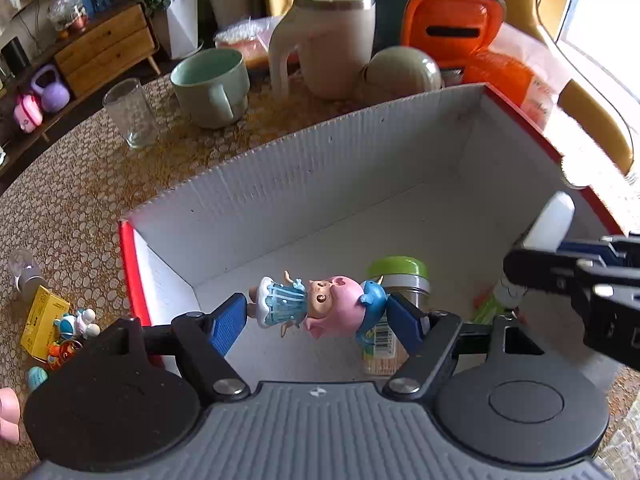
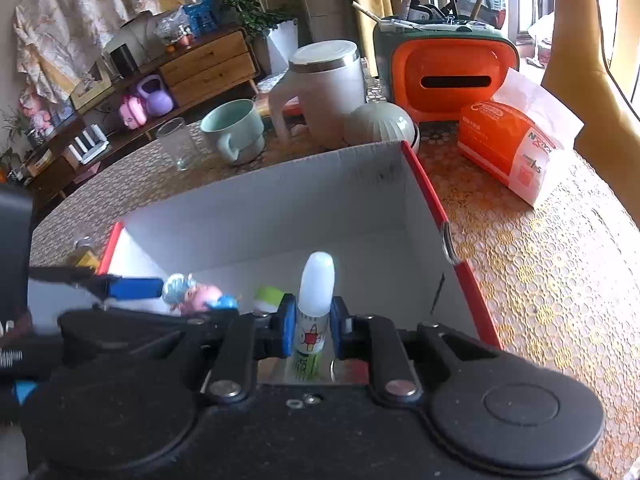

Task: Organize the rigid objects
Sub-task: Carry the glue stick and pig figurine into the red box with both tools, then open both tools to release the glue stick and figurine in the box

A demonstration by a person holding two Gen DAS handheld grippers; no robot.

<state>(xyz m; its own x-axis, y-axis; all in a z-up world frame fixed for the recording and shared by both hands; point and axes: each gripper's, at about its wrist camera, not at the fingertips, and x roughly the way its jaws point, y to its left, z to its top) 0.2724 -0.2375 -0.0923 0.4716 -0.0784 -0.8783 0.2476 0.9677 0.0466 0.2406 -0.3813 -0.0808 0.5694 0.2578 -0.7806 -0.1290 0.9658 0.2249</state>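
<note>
Two grippers carry a doll and a small bottle over a half-filled box.

At lower centre of the left wrist view, the left gripper pinches a pink-haired doll sideways between its blue pads, above the open white box with red edges. At lower centre of the right wrist view, the right gripper clamps a white-capped bottle upright, its jaws nearly together, over the same box. One green-lidded jar already lies on the box floor, so sorting appears under way. Neither held item is released yet. At the lower left of the left view, a yellow carton and small toys wait on the patterned table, apparently left to collect.
</note>
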